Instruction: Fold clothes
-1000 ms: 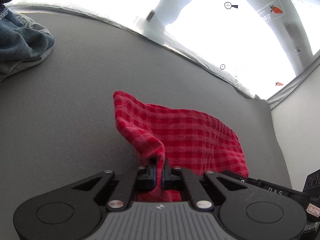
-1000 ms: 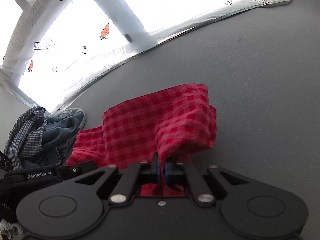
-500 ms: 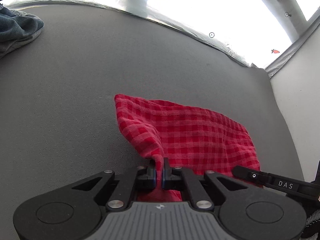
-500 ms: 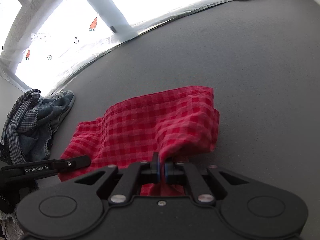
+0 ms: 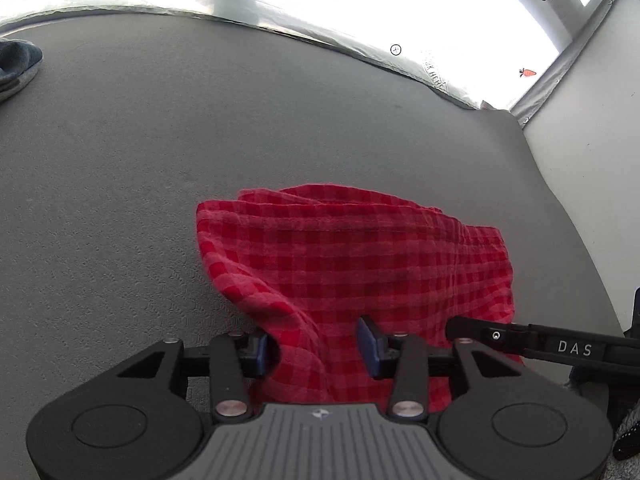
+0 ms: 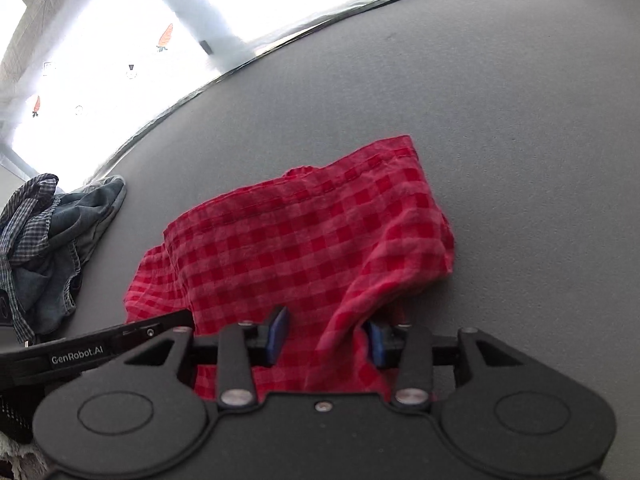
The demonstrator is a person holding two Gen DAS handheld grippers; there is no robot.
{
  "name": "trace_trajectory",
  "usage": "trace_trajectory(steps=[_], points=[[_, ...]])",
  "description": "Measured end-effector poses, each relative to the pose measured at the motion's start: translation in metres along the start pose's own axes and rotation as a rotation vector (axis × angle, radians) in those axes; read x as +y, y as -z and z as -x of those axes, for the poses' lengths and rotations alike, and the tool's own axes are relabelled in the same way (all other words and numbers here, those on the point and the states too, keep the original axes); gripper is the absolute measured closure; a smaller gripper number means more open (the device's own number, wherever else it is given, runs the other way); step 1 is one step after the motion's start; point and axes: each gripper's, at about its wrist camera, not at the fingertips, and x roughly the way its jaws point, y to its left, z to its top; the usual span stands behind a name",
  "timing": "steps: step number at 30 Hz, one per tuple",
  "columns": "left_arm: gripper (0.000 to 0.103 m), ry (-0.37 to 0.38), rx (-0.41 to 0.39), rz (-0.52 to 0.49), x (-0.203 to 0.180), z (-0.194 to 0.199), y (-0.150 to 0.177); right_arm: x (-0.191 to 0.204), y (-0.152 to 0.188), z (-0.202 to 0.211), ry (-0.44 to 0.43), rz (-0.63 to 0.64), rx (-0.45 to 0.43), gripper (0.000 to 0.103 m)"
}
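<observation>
A grey surface (image 5: 160, 160) lies below a bright window. In the left view the left gripper (image 5: 318, 346) has just been opening; its jaws stand apart over a fold of the red checked cloth (image 5: 360, 264). In the right view the right gripper (image 6: 326, 336) has likewise just been opening, the cloth's ridge loose between its pads, with a heap of denim clothes (image 6: 56, 240) at far left.

a red checked cotton garment (image 5: 352, 264) (image 6: 312, 240) lies folded over and rumpled on the grey felt-like surface (image 5: 120, 160), its near edge raised.
</observation>
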Motion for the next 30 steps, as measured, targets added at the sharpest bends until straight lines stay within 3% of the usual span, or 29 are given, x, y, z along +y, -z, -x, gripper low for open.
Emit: trace_trajectory(steps=[1,3,6,9,14,20,25,30], points=[[0.061,0.024,0.004,0.01,0.0,-0.002,0.0,0.0,0.0,-0.003,-0.017,-0.018,0.004,0.074],[0.078,0.053,0.018,0.016,-0.002,-0.008,-0.002,0.0,0.0,-0.007,-0.043,-0.054,0.008,0.091],[0.093,0.083,0.029,0.032,-0.005,-0.012,-0.005,-0.002,0.002,-0.006,-0.079,-0.122,-0.01,0.096],[0.096,0.136,0.023,0.082,-0.005,-0.008,-0.01,-0.001,0.002,0.008,-0.087,-0.168,-0.057,0.097],[0.098,0.168,-0.022,0.038,-0.021,0.009,-0.03,0.004,-0.011,0.051,-0.082,-0.177,-0.16,0.098],[0.098,0.211,-0.074,0.0,-0.061,0.017,-0.057,0.0,-0.039,0.093,-0.057,-0.129,-0.225,0.098],[0.098,0.229,-0.117,-0.008,-0.102,0.009,-0.074,-0.023,-0.069,0.117,-0.058,-0.104,-0.268,0.098],[0.098,0.201,-0.162,-0.031,-0.171,-0.015,-0.083,-0.079,-0.104,0.135,-0.08,-0.077,-0.296,0.098]])
